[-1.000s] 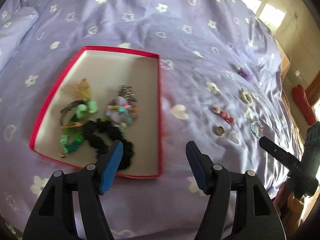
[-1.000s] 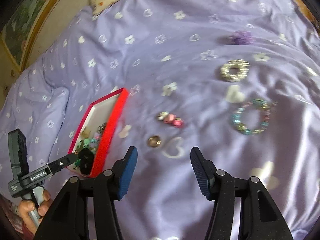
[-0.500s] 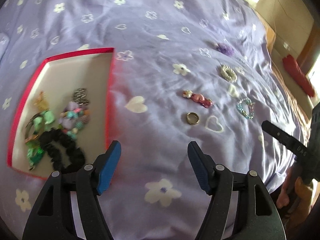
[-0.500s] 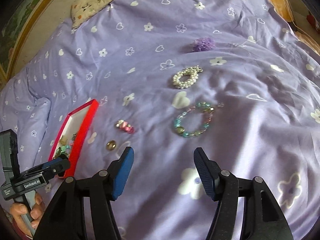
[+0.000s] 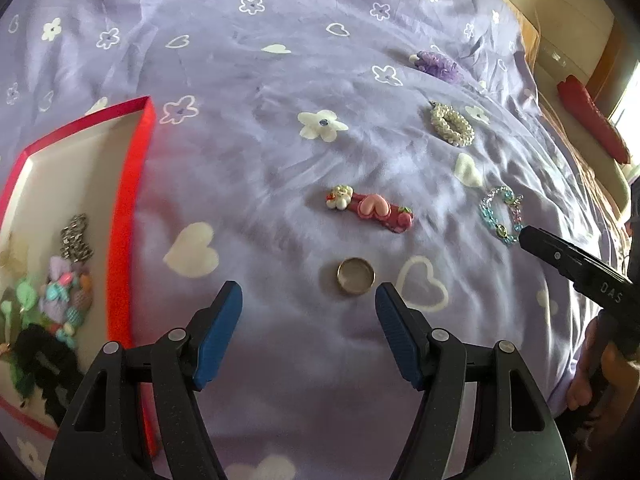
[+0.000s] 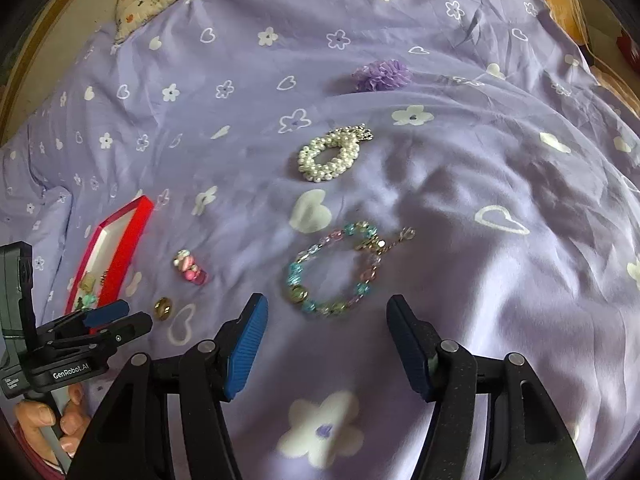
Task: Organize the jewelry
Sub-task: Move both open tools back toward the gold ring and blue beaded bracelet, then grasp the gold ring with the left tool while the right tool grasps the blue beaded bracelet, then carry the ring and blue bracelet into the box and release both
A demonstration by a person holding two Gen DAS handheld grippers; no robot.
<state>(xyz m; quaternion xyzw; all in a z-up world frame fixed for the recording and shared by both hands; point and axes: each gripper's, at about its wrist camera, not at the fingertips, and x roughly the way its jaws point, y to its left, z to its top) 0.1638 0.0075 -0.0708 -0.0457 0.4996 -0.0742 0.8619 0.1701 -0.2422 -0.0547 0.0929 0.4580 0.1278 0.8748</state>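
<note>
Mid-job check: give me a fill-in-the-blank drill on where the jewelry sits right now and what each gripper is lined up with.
1. The left gripper is open, with the gold ____ just ahead of its fingers.
2. The right gripper is open over the beaded ____.
3. The black scrunchie lies inside the red ____.
4. The pearl bracelet lies between the purple flower and the white ____ printed on the bedsheet.

Missing words: ring; bracelet; box; heart

Both wrist views look down, near the bedspread [image 5: 280,80], sharing the ring [image 5: 355,275].
</note>
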